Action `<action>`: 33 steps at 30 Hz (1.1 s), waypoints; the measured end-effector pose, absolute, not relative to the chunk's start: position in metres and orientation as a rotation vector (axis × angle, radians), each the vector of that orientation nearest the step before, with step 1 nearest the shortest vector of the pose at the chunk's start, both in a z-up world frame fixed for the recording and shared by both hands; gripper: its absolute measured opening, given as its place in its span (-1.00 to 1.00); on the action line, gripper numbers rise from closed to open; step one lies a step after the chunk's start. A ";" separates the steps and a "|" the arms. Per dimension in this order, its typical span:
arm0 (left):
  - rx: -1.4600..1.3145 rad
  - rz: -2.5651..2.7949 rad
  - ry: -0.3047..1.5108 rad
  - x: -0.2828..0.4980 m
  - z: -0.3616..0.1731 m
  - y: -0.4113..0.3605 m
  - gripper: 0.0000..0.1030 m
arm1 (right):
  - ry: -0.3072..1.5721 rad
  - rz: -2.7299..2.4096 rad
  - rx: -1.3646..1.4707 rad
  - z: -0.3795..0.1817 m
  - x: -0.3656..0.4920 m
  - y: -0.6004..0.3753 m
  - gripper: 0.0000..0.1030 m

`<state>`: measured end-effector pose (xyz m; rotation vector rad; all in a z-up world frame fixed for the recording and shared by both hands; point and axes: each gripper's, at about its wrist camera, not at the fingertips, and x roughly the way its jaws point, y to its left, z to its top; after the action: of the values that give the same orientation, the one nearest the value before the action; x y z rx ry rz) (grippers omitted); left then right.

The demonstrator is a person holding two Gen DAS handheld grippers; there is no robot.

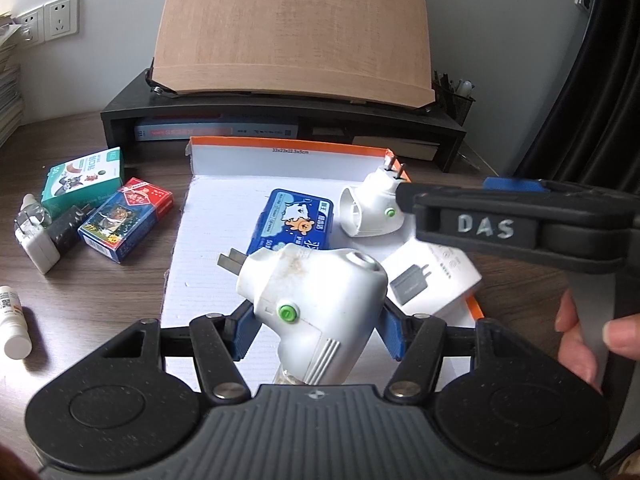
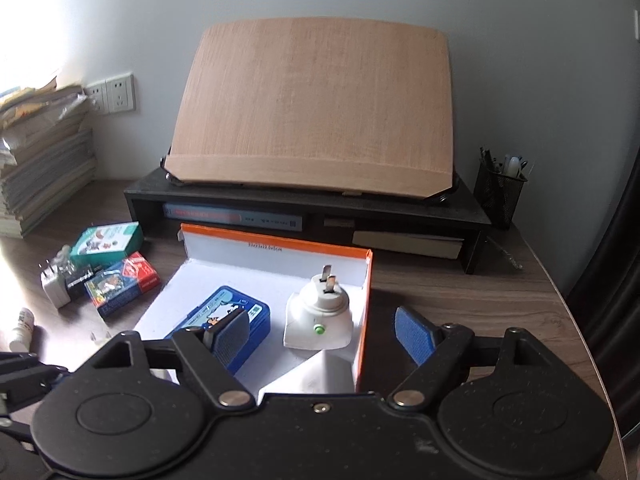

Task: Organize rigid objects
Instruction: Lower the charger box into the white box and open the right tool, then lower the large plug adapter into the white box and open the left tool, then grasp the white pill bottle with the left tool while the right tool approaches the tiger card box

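Note:
My left gripper (image 1: 318, 330) is shut on a white plug-in device (image 1: 316, 300) with a green button, held above the white floor of the orange-edged box (image 1: 280, 145). In the box lie a blue tin (image 1: 294, 220), a second white plug-in device (image 1: 370, 210) and a white charger carton (image 1: 432, 280). My right gripper (image 2: 322, 338) is open and empty above the box's near right corner; its dark body (image 1: 520, 228) shows at the right in the left wrist view. The blue tin (image 2: 224, 320) and second plug-in device (image 2: 320, 314) show between its fingers.
Left of the box on the wooden desk lie a green carton (image 1: 82, 176), a red-blue card box (image 1: 126, 218), a white charger (image 1: 36, 246), a black adapter (image 1: 68, 226) and a white tube (image 1: 14, 330). Behind stand a black riser (image 2: 308, 200) with a wooden board, and a pen cup (image 2: 498, 192).

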<state>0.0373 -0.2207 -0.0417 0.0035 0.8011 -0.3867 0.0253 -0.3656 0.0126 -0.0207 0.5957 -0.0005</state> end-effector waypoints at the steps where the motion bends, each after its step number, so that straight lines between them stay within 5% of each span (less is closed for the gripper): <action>1: 0.005 -0.392 0.802 0.037 -0.042 -0.222 0.21 | 0.583 -0.011 -0.014 0.016 0.022 -0.369 0.84; 11: 0.000 -0.483 0.826 0.047 -0.051 -0.242 0.22 | 0.525 -0.091 0.015 0.032 -0.013 -0.389 0.85; 33: -0.064 -0.323 0.739 0.030 -0.010 -0.166 0.61 | 0.506 -0.007 -0.003 0.046 -0.027 -0.322 0.85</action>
<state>0.0304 -0.1665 -0.0102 -0.0639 0.7394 -0.3230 -0.0274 -0.3224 0.0459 -0.0030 0.5059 -0.0071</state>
